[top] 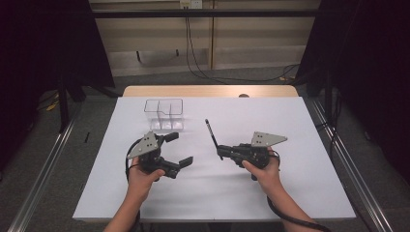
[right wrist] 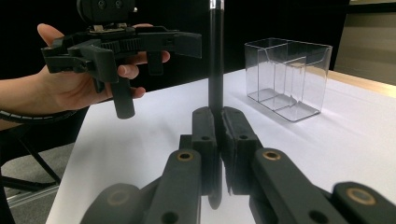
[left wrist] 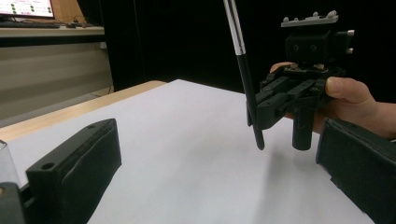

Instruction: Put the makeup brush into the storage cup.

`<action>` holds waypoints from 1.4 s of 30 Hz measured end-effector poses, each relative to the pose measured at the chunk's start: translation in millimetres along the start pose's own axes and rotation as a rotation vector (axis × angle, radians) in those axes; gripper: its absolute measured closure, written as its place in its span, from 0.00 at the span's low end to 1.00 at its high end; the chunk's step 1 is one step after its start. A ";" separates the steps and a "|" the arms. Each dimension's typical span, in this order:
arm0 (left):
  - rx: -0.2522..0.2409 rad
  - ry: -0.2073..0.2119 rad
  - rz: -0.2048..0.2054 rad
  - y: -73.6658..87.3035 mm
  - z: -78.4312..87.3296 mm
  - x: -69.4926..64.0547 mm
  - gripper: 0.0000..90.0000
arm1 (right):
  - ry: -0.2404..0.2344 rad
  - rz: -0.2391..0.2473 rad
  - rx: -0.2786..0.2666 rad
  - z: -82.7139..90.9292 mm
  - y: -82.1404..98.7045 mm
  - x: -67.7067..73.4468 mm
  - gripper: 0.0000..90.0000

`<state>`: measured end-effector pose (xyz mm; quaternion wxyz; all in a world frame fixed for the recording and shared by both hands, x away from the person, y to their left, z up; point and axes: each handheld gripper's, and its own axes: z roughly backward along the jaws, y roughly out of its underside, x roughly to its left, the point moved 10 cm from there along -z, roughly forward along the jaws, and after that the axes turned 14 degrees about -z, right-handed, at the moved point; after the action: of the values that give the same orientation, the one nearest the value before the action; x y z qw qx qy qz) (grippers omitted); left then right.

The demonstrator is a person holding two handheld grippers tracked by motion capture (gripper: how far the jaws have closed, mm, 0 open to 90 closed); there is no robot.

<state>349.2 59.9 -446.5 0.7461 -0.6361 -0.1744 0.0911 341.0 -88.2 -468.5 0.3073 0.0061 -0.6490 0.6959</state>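
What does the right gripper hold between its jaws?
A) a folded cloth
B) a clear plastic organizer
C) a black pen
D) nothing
C: the right gripper has its jaws closed on a black pen, which stands upright above them; the clear organizer sits apart on the table.

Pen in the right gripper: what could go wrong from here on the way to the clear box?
The right gripper pinches the pen near its lower end, so the long free part may swing or slip. The clear box looks light and could tip if nudged. The open left gripper is close enough to collide.
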 end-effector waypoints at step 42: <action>-0.013 0.068 0.029 -18.0 -42.7 -6.3 0.00 | -0.023 0.019 -0.004 -3.4 1.3 6.6 0.94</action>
<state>357.9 15.3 -435.2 0.7461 -0.6460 -0.1404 0.0793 336.4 -82.3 -467.5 0.2932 0.0074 -0.6538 0.6975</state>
